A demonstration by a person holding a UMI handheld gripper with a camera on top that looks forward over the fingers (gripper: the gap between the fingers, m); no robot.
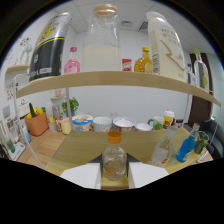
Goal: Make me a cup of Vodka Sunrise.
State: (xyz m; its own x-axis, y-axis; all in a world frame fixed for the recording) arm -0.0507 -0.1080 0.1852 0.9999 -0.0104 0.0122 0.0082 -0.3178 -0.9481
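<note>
A small clear bottle (114, 161) with an orange cap and some amber liquid in its base sits between the fingers of my gripper (114, 169). Both white fingers (85, 175) press against its sides, so the gripper is shut on it. The bottle stands upright over the near edge of the wooden table (85, 145). Beyond the right finger are a clear glass bottle (162, 150), a blue bottle (187, 146) and a green bottle (200, 142). I cannot see whether the held bottle's base touches the table.
A wooden shelf (115, 78) runs across above the table, carrying a black-and-yellow can (47, 47), a cork-lidded jar of milky liquid (101, 45), a white carton (165, 45), a pink bottle (72, 62) and an orange juice bottle (143, 61). Bowls and cups (112, 123) line the table's far edge.
</note>
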